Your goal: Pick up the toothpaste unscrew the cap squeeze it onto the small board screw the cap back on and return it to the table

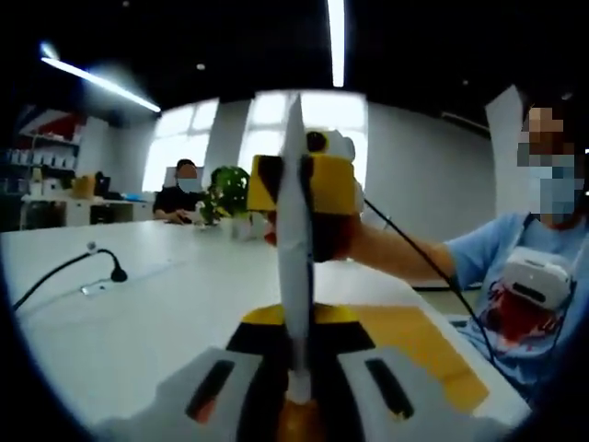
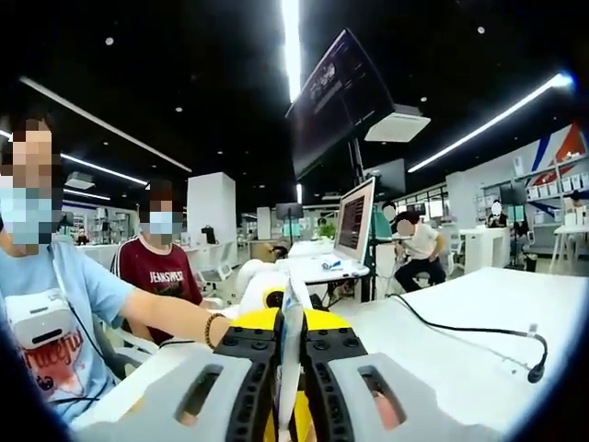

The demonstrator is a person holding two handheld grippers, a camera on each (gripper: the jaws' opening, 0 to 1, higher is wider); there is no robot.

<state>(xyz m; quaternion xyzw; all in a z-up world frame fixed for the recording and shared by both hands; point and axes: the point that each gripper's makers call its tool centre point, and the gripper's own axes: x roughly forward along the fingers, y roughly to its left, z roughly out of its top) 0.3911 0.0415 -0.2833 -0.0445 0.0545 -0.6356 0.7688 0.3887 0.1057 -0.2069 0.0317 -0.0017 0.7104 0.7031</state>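
Toothpaste tube held edge-on between both grippers, above the white table.

The toothpaste tube [image 1: 294,249] stands upright as a thin white blade, its lower end pinched between the left gripper [image 1: 296,391] jaws; in the right gripper view the same tube [image 2: 291,345] sits clamped between the right gripper [image 2: 291,387] jaws. Right gripper [image 1: 317,189] also shows at the tube's upper part in the left gripper view. Cap not visible, so on or off: cannot tell. Judged step: uncapping or recapping. Keep the left clamp firm and low, twist with the right about the tube's long axis, avoid crushing the body. Yellow board [image 1: 419,345] lies on the table [image 1: 156,304] just behind; microphone cable [image 1: 64,269] well left.
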